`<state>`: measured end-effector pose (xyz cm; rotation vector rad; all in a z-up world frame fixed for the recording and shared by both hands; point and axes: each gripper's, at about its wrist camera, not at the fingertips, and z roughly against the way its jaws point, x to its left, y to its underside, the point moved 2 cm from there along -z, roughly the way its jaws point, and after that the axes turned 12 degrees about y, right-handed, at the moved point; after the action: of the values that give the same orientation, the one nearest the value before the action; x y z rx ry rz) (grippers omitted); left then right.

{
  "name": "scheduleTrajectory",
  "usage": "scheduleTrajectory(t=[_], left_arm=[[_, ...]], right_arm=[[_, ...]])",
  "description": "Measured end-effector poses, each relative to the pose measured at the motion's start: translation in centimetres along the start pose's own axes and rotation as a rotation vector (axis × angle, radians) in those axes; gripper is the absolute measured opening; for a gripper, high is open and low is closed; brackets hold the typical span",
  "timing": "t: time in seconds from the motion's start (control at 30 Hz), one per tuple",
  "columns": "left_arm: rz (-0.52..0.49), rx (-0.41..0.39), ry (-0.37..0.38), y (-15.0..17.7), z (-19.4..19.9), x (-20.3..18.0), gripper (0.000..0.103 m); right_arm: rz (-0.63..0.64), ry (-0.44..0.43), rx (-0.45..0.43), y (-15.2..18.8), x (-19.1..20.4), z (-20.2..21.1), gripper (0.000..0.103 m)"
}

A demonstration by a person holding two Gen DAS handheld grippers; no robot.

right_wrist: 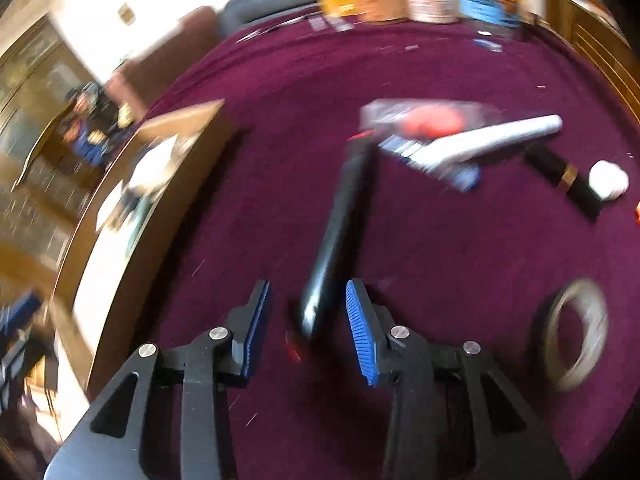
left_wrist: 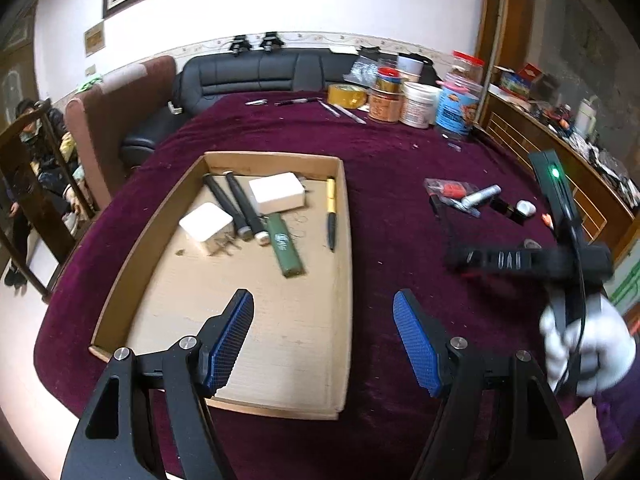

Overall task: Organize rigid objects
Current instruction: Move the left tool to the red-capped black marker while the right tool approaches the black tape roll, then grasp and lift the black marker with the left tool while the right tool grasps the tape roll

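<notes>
Between the right gripper [right_wrist: 307,328] pads sits the near end of a long black stick-like tool [right_wrist: 338,236], lying on the maroon tablecloth [right_wrist: 460,280]. The jaws are parted with visible gaps either side, so no grip yet. Beyond the tool's far end lies the unsorted pile: a silver cylinder [right_wrist: 496,138], a plastic bag with red contents [right_wrist: 428,118], a black tube with a gold band [right_wrist: 566,178], a white rounded piece [right_wrist: 608,180], and off to the right a tape roll [right_wrist: 576,334].

Left gripper [left_wrist: 323,340] hovers wide open and empty over the near part of the cardboard tray [left_wrist: 280,340]. Already in the tray: two white adapters [left_wrist: 276,196], two black handles [left_wrist: 240,210], a green flat bar [left_wrist: 285,246] and a gold-and-black pen [left_wrist: 331,216].

Step in hand, likely: picking up the black tool for transfer to the tray. Next move calls for squeezing shut on the shaft, lifting, then swinging left over the tray wall.

Right wrist view is heavily motion-blurred, so the tool's identity and the small red thing under its near end are unclear. Left wrist view shows the right gripper only as a blurred black body in a white-gloved hand [left_wrist: 584,344]. Jars at the table's far edge are unreadable.
</notes>
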<state>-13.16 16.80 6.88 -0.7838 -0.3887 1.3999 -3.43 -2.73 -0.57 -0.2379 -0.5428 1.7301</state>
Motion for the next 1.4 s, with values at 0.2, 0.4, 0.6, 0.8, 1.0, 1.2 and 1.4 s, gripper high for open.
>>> scheduleTrajectory(t=[0.2, 0.4, 0.6, 0.8, 1.0, 1.2, 1.4], left_arm=[[-0.056, 0.033, 0.074, 0.6, -0.5, -2.5, 0.067], [-0.052, 0.062, 0.146, 1.2, -1.5, -4.1, 0.067], [-0.076, 0.07, 0.148, 1.0, -2.0, -6.0, 0.067], [-0.089, 0.11, 0.119, 0.5, -3.3, -6.9, 0.067], [-0.085, 0.122, 0.09, -2.1, -6.3, -8.0, 0.067], [-0.14, 0.173, 0.058, -4.7, -13.5, -10.5, 0.067], [-0.18, 0.225, 0.003, -5.5, -19.1, -10.8, 0.062]], right_arm=[[-0.035, -0.141, -0.018, 4.2, -0.5, 3.4, 0.037], [-0.136, 0.223, -0.377, 3.4, -8.5, 12.1, 0.092], [-0.122, 0.419, -0.204, 1.5, -13.9, 8.2, 0.089], [-0.181, 0.389, -0.096, 2.0, -15.1, 4.3, 0.034], [-0.285, 0.298, -0.179, 1.5, -16.3, 3.6, 0.033], [-0.392, 0.138, -0.203, 1.5, -18.3, 3.5, 0.033], [-0.389, 0.119, -0.205, 1.5, -18.1, 3.6, 0.033]])
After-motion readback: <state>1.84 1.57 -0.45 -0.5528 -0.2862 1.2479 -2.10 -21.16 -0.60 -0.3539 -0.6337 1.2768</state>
